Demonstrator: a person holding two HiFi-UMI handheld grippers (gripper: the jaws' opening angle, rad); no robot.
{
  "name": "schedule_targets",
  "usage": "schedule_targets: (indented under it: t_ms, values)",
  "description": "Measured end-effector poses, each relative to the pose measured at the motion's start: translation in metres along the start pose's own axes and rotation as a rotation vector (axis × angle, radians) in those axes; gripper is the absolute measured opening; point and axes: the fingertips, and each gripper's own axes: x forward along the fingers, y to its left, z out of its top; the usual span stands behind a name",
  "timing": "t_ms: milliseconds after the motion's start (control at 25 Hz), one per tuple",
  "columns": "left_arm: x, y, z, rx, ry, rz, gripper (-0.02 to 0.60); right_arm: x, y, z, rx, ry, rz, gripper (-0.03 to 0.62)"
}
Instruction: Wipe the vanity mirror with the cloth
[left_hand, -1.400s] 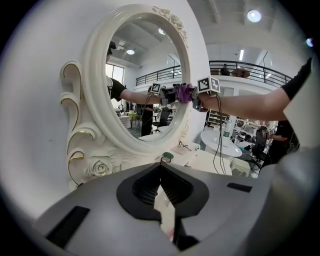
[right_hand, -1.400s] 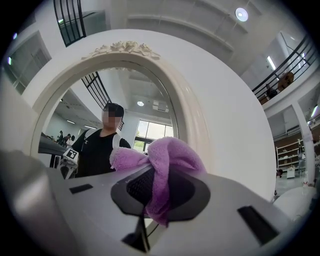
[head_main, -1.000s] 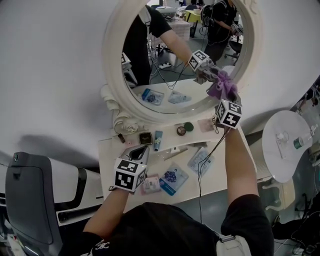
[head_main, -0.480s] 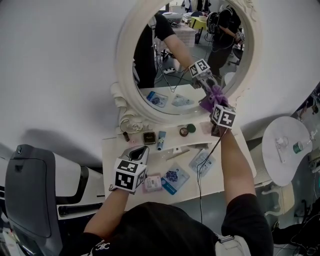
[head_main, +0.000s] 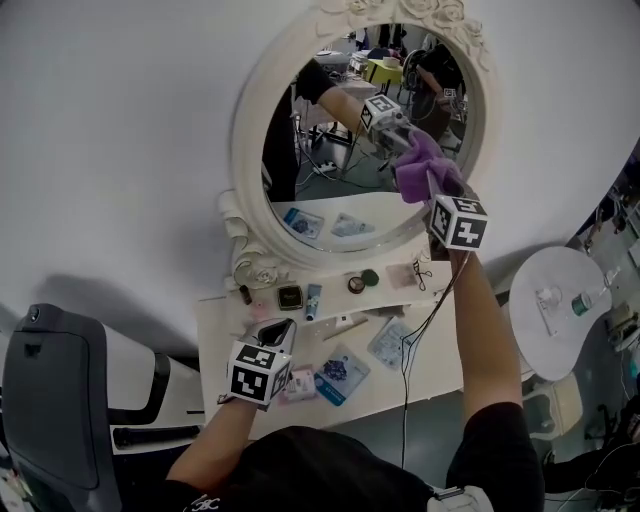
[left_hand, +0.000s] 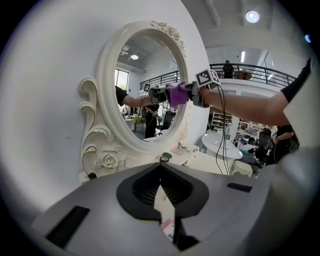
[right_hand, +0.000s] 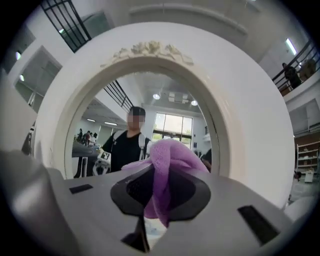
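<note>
Left gripper (head_main: 278, 332) parked low over the vanity table (head_main: 216, 325), jaws nearly together, nothing in them. Right gripper (head_main: 437, 188) is clamped on the bunched purple cloth (head_main: 419, 163), pressed to the right side of the vanity mirror (head_main: 330, 140). Risk: the pinch looks thin, so dragging hard could pull the cloth out or put my jaw tips on the glass

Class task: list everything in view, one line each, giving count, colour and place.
vanity mirror: one, white ornate frame, above the table
cloth: one, purple, held at the mirror's right side
vanity table: one, white, below the mirror
sachets: several, mostly blue, on the table
jar: one, green lid, by the mirror's base
compact: one, dark, left of the jar
side table: one, white, far right
chair: one, grey, lower left
left gripper: one, grey, shut and empty, above the table
right gripper: one, grey, shut on the cloth
</note>
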Motion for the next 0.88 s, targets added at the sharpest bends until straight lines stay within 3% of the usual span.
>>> schedule_targets:
  t_ms: [320, 440, 640, 880]
  values:
    - [-0.001, 0.009, -0.005, -0.022, 0.002, 0.015, 0.006, -0.019, 0.003, 0.213, -0.064, -0.387, -0.028, 0.058]
    - [-0.002, 0.012, -0.008, -0.030, -0.001, 0.019, 0.006, -0.012, 0.001, 0.256, -0.154, -0.416, -0.088, 0.058]
    - [-0.008, 0.021, -0.013, -0.045, -0.004, 0.026, 0.006, 0.014, 0.001, 0.219, -0.251, -0.379, -0.111, 0.057]
    - [-0.009, 0.032, -0.023, -0.052, 0.019, 0.030, 0.006, 0.012, -0.014, 0.162, -0.144, -0.402, -0.126, 0.057]
